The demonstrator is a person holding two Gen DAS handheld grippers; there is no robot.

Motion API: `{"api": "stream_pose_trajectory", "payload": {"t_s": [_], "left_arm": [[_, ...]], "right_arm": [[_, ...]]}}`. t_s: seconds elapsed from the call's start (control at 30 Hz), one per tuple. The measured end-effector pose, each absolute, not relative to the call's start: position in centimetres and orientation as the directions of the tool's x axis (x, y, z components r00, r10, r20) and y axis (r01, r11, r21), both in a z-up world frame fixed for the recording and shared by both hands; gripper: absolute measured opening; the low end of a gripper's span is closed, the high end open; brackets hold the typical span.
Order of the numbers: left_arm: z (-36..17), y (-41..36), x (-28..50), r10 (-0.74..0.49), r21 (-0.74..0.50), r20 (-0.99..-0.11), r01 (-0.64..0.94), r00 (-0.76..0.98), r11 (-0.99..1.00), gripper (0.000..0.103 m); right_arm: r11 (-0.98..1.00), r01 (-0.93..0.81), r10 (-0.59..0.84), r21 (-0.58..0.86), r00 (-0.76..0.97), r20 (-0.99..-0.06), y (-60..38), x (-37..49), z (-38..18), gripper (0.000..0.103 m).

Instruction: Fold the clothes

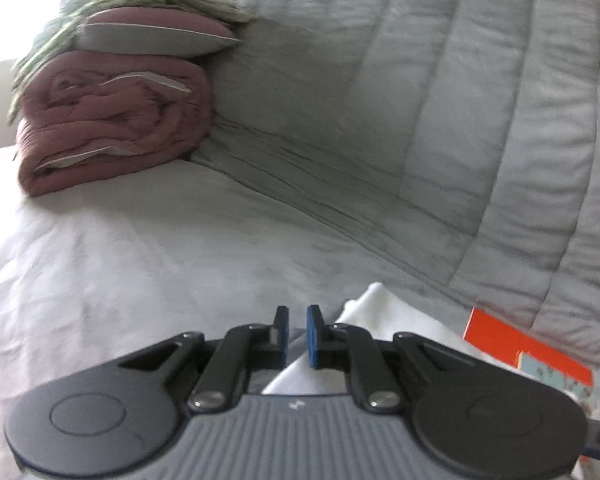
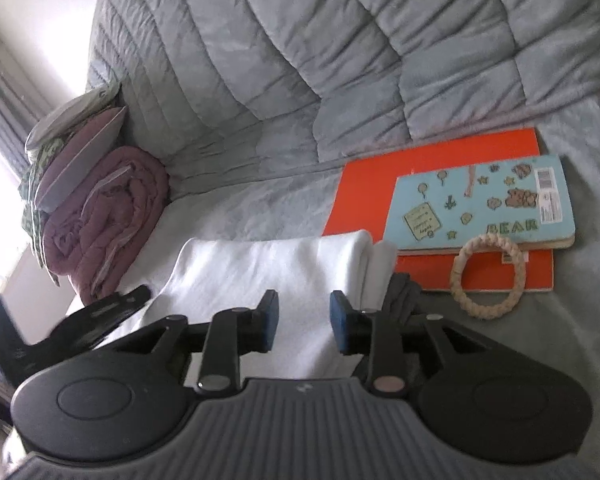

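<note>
1. The main risk is to the fold in the white garment. The right hand-held gripper hovers over it with its jaws fairly wide and nothing between them. A careless pinch could catch only the top layer and drag the fold open.
2. The left hand-held gripper has its jaws narrow, a slim gap showing and no cloth clamped. The white cloth edge lies just beyond its right finger, so a sideways sweep could ruck it.
3. A dark grey garment lies bunched just beside the white one, partly behind the right finger. A grab there could pick up both.
4. The orange book, the blue "BEAR" book on it and the braided ring sit near, so a spread sleeve might snag them.
5. The white garment looks soft and thick (probably fleece), folded into a long band with a rolled right edge. It lies on the grey quilted sofa cover, between the rolled mauve blanket and the books.
</note>
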State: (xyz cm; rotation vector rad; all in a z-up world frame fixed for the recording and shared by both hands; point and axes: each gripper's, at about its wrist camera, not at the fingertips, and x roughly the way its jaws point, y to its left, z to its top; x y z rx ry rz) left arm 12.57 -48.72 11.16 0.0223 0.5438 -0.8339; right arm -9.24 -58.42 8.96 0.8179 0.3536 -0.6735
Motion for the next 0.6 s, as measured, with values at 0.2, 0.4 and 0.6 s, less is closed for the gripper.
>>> {"api": "stream_pose_trajectory", "payload": {"t_s": [0.2,0.4,0.6], "left_arm": [[10.9,-43.9,10.5,-0.674,-0.193,-0.464,0.677,0.575,0.710,0.009],[10.9,-42.0,8.3,-0.642,-0.172,-0.509,0.662,0.574,0.729,0.009],[12.0,-40.3,6.1,-0.636,-0.172,-0.519,0.659,0.571,0.732,0.009]], "right_arm": [[0.539,0.682,-0.456,0.495,0.730,-0.509,-56.7,-9.2,10.1,0.045],[0.585,0.685,-0.481,0.433,0.723,-0.496,-54.6,-8.6,10.6,0.049],[0.606,0.686,-0.496,0.402,0.721,-0.484,-53.0,-8.2,11.2,0.049]]}}
